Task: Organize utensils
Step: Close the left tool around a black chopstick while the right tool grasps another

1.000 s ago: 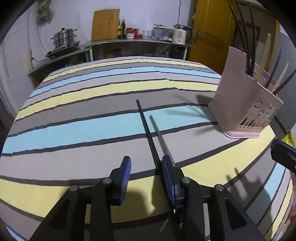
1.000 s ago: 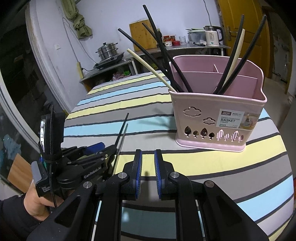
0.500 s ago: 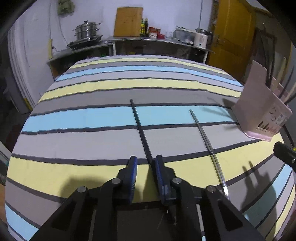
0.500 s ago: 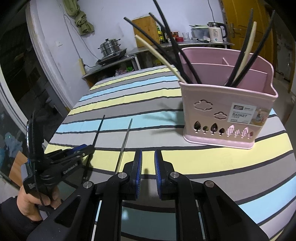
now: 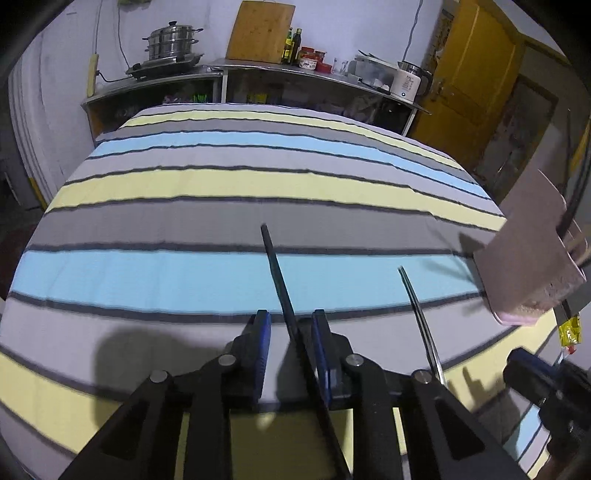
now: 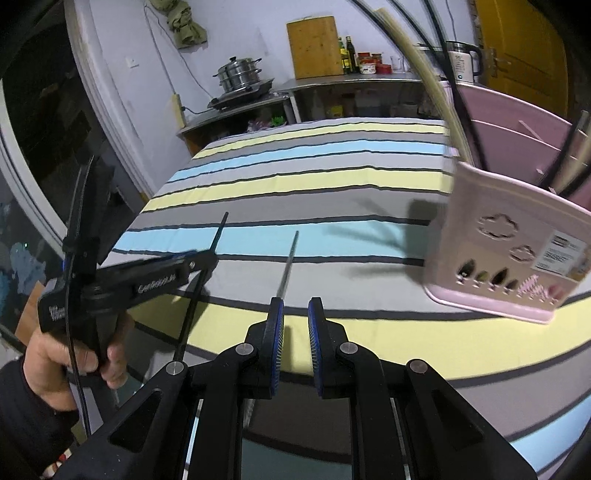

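Observation:
My left gripper (image 5: 290,328) has its jaws a little apart around a black chopstick (image 5: 275,266), which lies against the right pad and points away over the striped cloth. From the right wrist view the black chopstick (image 6: 218,236) looks lifted off the cloth in the left gripper (image 6: 199,258). A silver chopstick (image 5: 417,306) lies on the cloth to the right; it also shows in the right wrist view (image 6: 290,258), just ahead of my right gripper (image 6: 295,314), whose jaws are a little apart and empty. A pink utensil basket (image 6: 517,236) with several chopsticks stands at the right.
The striped cloth (image 5: 221,184) covers the table. Behind it is a counter with a steamer pot (image 5: 170,40), a cutting board (image 5: 260,31), bottles and a kettle (image 5: 408,83). A yellow door (image 5: 469,85) is at the back right.
The left gripper closed in on the black chopstick and raised it, apart from the silver one. The right gripper moved left, toward the silver chopstick, and opened slightly.

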The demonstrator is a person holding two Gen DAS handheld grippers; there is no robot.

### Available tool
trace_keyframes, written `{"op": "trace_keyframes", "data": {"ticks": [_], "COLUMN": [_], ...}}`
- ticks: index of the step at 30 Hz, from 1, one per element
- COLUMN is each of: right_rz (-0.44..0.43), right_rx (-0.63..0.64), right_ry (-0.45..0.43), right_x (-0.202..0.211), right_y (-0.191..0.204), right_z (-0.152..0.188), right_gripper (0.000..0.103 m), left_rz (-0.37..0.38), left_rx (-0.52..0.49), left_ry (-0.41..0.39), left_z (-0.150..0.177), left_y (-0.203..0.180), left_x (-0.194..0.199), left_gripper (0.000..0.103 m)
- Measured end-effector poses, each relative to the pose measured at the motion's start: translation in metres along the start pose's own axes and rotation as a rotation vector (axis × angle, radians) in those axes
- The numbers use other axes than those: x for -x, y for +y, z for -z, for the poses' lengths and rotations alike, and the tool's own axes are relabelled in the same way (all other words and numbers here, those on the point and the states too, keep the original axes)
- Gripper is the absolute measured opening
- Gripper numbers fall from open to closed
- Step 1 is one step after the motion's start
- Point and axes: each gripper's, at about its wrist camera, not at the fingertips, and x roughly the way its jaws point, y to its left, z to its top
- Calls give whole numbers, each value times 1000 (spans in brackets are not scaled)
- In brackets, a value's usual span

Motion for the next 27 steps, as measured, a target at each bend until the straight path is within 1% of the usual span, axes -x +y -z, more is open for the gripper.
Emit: {"op": "trace_keyframes", "data": {"ticks": [5,9,12,16,18,21,26,27], "right_rz": [4,3,6,5,20,38,57,58], "right_rx": [13,18,21,26,33,42,53,55], "right_ry": [19,38,55,83,104,100,120,124], "right_x": [-20,-38,-49,-63,-70,-72,-78,-80], "right_y": [8,11,10,12,13,14,16,17], "right_z": [-9,-17,-22,-26,-25,-28,-35,-36], "right_gripper": [14,14,14,14,14,14,13,11], "left_rz": [-22,-36,-15,-19,-14,-9,-18,-18], "left_rx": [-41,-42,-33,-34,-28,-27,-38,-39], "left_ry": [-11,-12,-8,-10,-11,-10,-7,-7], "left_z": [-2,-5,-6,-5,-4,-4,-5,-5], "left_y": [-2,0,6,9,10,10,9,9], "left_x": [-4,-6,-6,-5,-5,-5,-6,-6], "left_gripper": [21,9,9,8,8,8,8,8]}}
